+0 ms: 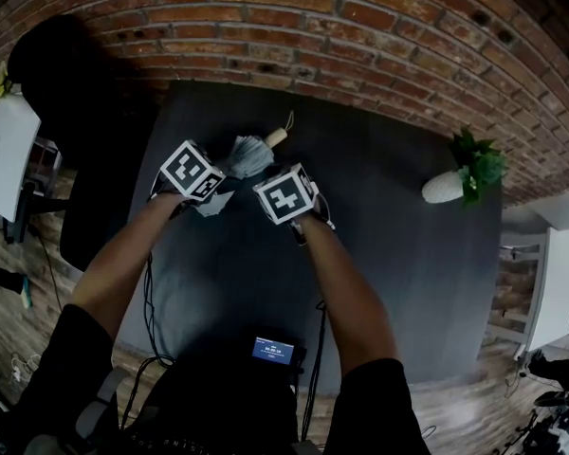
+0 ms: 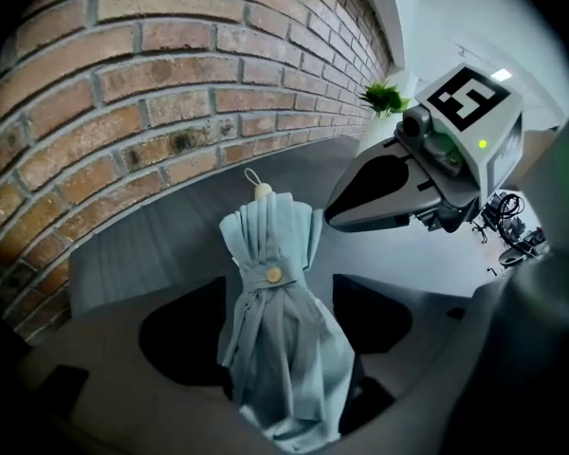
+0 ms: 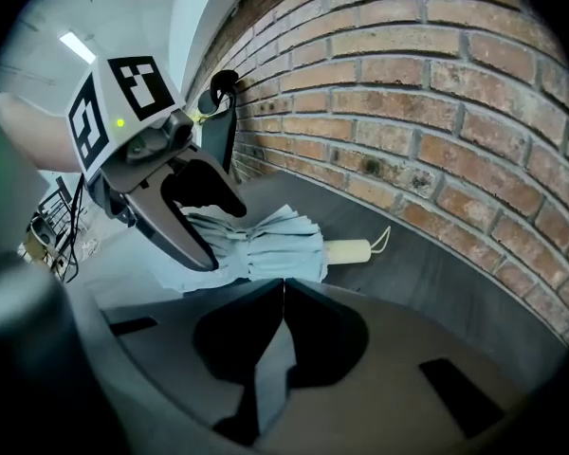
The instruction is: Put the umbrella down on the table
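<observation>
A folded pale blue umbrella [image 1: 249, 155] with a cream handle [image 1: 277, 137] lies flat on the dark table [image 1: 398, 282], near the brick wall. In the left gripper view my left gripper [image 2: 280, 335] is open. The umbrella's canopy [image 2: 270, 297] lies between its wide-spread jaws, and the pads do not press on it. My right gripper [image 3: 283, 284] is shut, tips together, with nothing in them. It hovers just above and beside the umbrella [image 3: 266, 245], whose handle [image 3: 349, 250] points right. Both marker cubes [image 1: 192, 171] [image 1: 286, 194] sit close together over the umbrella.
A white pot with a green plant [image 1: 460, 180] stands at the table's right. The brick wall [image 1: 360, 27] runs along the far edge. A small screen device [image 1: 273, 351] and cables sit at the near edge. A dark chair [image 1: 85, 112] stands at the left.
</observation>
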Motion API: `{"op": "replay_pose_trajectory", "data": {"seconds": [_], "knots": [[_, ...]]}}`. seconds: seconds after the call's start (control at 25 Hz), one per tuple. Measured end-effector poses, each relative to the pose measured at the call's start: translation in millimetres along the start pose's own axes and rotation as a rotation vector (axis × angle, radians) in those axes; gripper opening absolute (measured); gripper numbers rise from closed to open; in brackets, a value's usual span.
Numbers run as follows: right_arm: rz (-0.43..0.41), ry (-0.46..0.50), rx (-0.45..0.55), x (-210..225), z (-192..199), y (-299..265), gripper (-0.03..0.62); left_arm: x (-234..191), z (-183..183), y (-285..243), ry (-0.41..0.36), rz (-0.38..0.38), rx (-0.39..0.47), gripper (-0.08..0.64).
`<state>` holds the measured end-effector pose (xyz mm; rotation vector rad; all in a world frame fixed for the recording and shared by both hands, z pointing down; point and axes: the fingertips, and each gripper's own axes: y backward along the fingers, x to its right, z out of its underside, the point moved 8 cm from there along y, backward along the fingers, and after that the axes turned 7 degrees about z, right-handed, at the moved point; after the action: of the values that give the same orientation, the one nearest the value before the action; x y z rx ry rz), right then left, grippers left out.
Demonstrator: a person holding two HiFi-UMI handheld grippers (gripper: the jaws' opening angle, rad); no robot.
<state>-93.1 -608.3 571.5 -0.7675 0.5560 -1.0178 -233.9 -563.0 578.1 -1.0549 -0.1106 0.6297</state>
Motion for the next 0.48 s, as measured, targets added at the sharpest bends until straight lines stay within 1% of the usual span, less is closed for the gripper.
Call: {"op": "replay_pose_trajectory", "data": {"seconds": [0.08,0.2,0.32,0.36,0.48], "knots": [[0.008,-0.003,0.012,-1.3,-3.1,8.8,0.009,3.9,-1.5,14.1,-0.005,0.003,0.031,0.339],[0.005,-0.033,0.049,-8.0,-7.0,26.7,0.009,15.8,-2.3,36.3,-0.011,0.037,0.097,0.332],[0.025,-0.052,0.119,-17.7,-11.0,50.3,0.009,35.0,-1.2,59.1,-0.017,0.089,0.206,0.259],[0.041,-0.048,0.138,-20.5,-10.7,58.5,0.009,42.1,-0.7,66.5,-0.014,0.109,0.253,0.258],[0.079,-0.032,0.184,-31.0,-6.3,82.5,0.009,62.2,5.3,86.1,0.002,0.146,0.388,0.164]]}}
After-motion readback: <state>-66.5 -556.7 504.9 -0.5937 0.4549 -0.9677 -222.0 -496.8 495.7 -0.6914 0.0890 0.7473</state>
